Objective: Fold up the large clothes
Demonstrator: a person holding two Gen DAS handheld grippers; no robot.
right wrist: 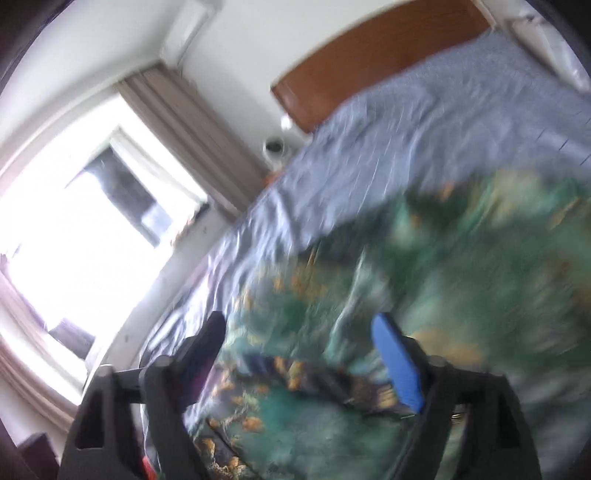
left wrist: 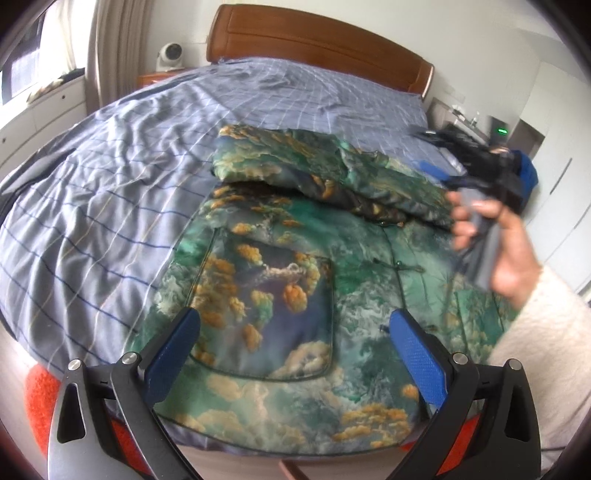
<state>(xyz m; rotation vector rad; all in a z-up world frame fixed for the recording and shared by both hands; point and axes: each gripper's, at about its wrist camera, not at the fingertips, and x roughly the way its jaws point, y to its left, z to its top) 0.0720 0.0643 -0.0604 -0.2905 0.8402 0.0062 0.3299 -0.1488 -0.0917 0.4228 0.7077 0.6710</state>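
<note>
**Cloth, wood and textured plastic**

I am looking at a smooth, faintly sheened printed jacket lying on a matt, creased checked cotton bedsheet. The headboard is showing polished, glossy wood. My left gripper is showing dimpled blue plastic pads, matt black arms and brushed metal pins. My sleeve is looking fuzzy.

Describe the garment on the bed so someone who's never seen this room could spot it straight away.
Find the bed with the brown wooden headboard and blue-grey checked sheet. At its near edge lies the jacket, its top part folded down over itself. Its green print with orange-yellow clouds and a large patch pocket sets it apart from the plain sheet.
</note>
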